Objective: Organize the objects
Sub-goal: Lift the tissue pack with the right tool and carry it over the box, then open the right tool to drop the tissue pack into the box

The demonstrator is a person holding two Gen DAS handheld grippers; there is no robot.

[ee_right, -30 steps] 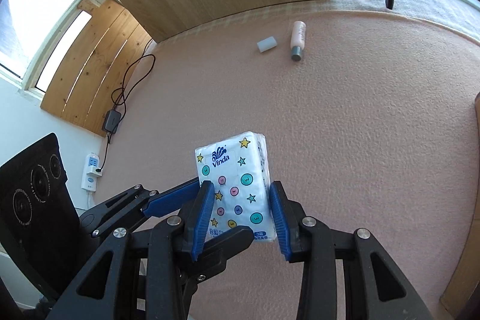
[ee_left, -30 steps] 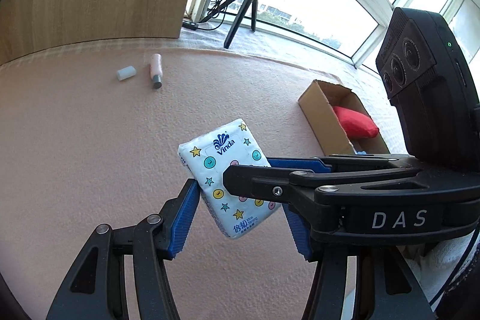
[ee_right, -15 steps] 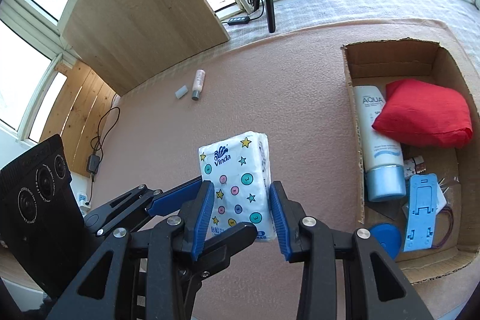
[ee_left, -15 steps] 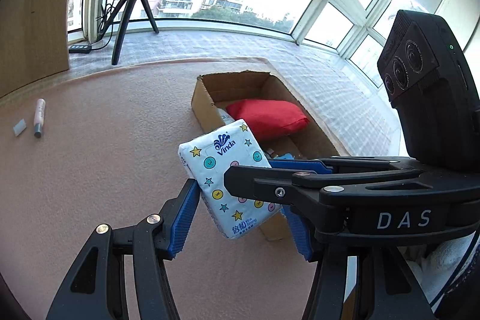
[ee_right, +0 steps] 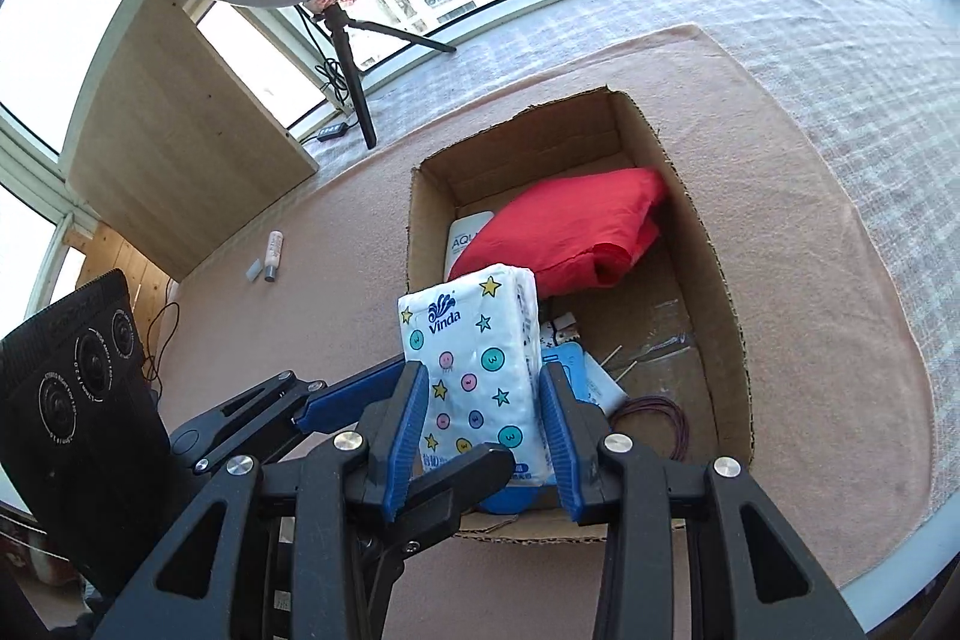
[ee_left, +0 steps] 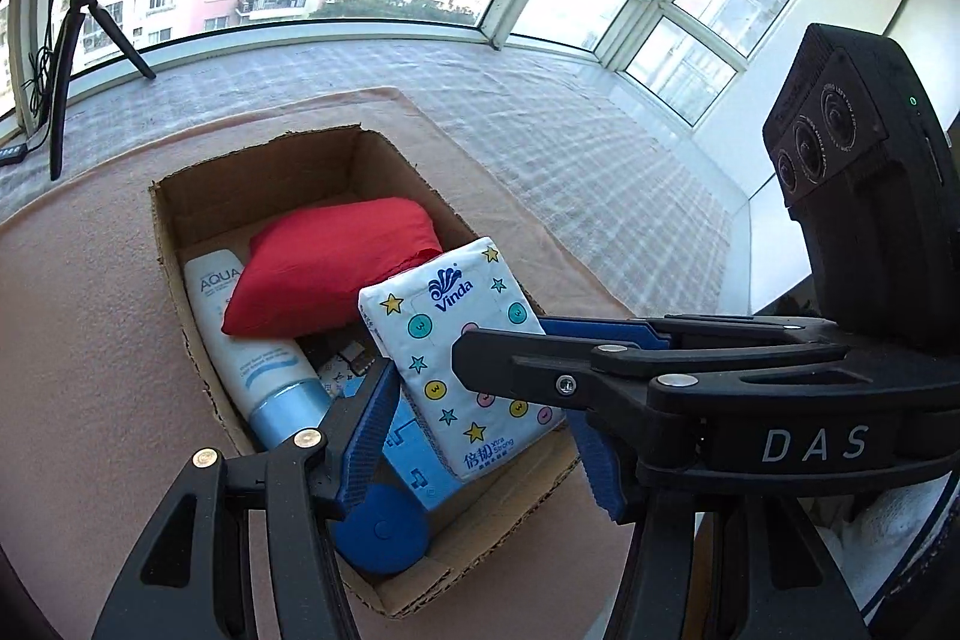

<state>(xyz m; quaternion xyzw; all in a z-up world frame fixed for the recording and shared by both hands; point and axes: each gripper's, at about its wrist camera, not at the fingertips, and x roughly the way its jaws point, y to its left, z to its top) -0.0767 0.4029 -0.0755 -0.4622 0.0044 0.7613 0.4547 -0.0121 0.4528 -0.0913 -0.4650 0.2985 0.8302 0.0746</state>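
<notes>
A white Vinda tissue pack (ee_left: 462,364) with stars and dots is held over the near end of an open cardboard box (ee_left: 180,292). My right gripper (ee_right: 483,412) is shut on the tissue pack (ee_right: 474,358), a pad on each side. My left gripper (ee_left: 480,436) stands around the same pack, crossed with the right one; I cannot tell whether its pads press on it. The box (ee_right: 714,292) holds a red cloth bundle (ee_right: 570,232), an AQUA tube (ee_left: 252,340), a blue round lid (ee_left: 384,526) and small items.
A pink bottle (ee_right: 275,247) and a small white block (ee_right: 252,270) lie on the pink mat (ee_right: 840,340) left of the box. A ring light on a tripod (ee_right: 336,22) and a wooden panel (ee_right: 174,148) stand at the back by the windows.
Both grippers have swung right with the tissue pack, from over bare mat to over the near end of the cardboard box. The grip on the pack looks the same.
</notes>
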